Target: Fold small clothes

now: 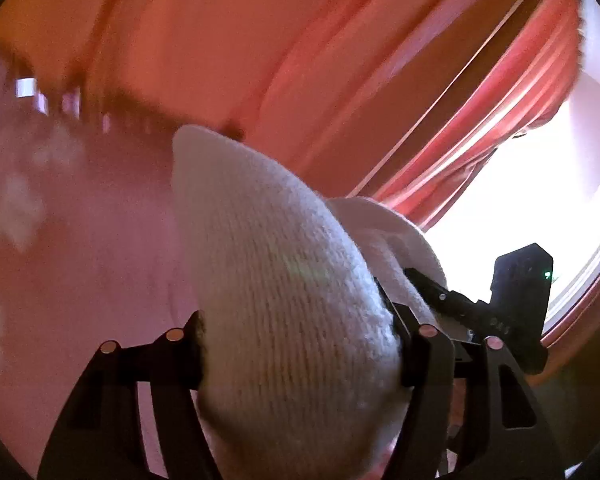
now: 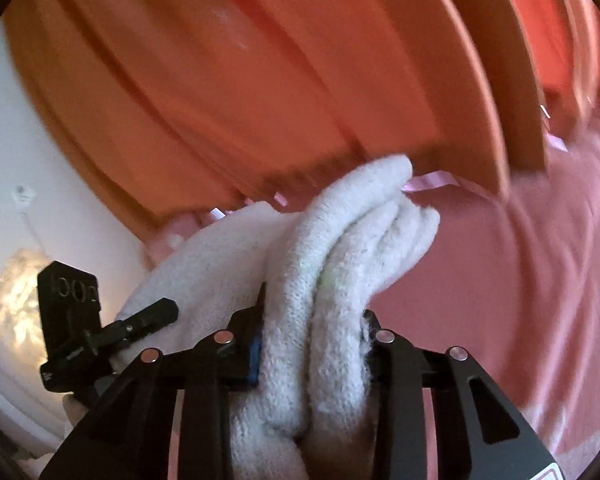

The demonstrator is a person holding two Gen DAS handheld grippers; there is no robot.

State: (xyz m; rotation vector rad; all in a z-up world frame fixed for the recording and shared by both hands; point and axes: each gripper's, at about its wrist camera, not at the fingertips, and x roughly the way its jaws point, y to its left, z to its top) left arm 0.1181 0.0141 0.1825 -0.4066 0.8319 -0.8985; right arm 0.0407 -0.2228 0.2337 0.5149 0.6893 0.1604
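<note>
Sock: we see a white knitted sock [image 1: 284, 280], thick and bunched into folds.
Left gripper [image 1: 300, 356]: we clamp its rounded end.
Right gripper [image 2: 312, 344]: we clamp its folded layers, nearby.
Backdrop: red curtain [image 2: 220, 80] beyond.

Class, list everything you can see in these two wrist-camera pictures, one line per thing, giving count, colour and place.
white knitted garment: count unclear, one bunched piece or more, white, held up between both grippers.
bed cover: one, pink, below and behind the garment.
curtains: orange-red, hanging behind the bed; count unclear.
window: one, bright white, right edge of the left wrist view.
left gripper: one, black, fingers closed on the garment.
right gripper: one, black, fingers pinching bunched folds of the garment.
</note>
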